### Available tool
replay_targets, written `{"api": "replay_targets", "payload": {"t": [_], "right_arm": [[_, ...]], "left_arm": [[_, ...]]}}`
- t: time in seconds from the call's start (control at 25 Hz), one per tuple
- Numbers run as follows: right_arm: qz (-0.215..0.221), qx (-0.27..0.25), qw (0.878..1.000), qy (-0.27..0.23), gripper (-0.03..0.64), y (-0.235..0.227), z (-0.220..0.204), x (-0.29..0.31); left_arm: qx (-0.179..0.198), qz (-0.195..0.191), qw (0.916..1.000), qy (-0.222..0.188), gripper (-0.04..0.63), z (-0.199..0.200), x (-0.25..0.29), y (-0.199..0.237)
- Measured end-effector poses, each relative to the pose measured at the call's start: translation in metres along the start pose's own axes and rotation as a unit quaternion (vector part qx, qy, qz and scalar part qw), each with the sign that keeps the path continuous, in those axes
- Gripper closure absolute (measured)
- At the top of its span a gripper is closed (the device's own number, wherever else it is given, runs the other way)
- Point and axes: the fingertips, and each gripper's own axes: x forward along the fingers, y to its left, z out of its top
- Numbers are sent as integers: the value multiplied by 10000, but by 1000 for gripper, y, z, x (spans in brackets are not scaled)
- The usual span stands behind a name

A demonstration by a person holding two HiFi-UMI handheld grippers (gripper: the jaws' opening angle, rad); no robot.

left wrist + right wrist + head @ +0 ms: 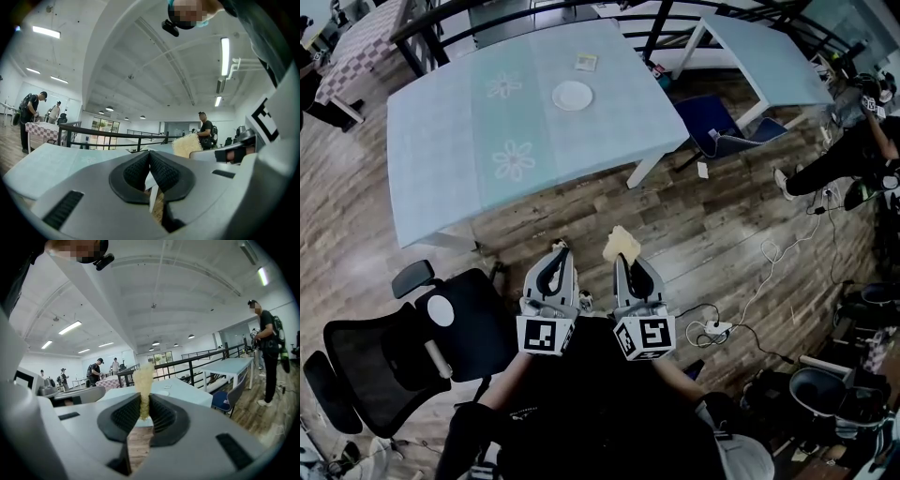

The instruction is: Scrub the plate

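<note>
My right gripper point(625, 261) pinches the scrub pad point(622, 246), left gripper point(558, 253) closed empty; the plate point(573, 95) lies well ahead, so I'd approach with a firm pinch

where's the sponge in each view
Head view: sponge just below centre, in the right claw.
Left gripper view: right of centre, beyond the jaws.
Right gripper view: centre, pinched between the jaws.
Shared landmark: the pale blue table, at left and behind the sponge.
</note>
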Motion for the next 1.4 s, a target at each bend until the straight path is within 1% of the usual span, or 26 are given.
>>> {"api": "replay_targets", "payload": {"t": [0.12, 0.28, 0.52, 0.76, 0.92, 1.16, 1.4], "right_arm": [[21, -21, 10000, 72, 565, -1, 3, 25], [42, -57, 9999, 130, 565, -7, 13, 63], [-77, 29, 9998, 155, 565, -15, 29, 120], [-151, -4, 9998, 161, 565, -18, 43, 169], [-143, -51, 9998, 108, 565, -16, 50, 195], [-127, -128, 9998, 94, 565, -12, 58, 223], [-151, -97, 9998, 117, 565, -17, 61, 235]], "left_arm": [[-24, -33, 10000, 40, 583, 2, 22, 14], [-31, -58, 10000, -11, 583, 11, 59, 36], [-15, -184, 9998, 42, 583, 22, 113, 70], [-51, -342, 9994, 86, 583, 27, 153, 97], [4, -408, 9992, 33, 583, 30, 173, 113], [-11, -301, 9995, -38, 583, 36, 189, 139], [7, -286, 9996, 29, 583, 33, 199, 147]]}}
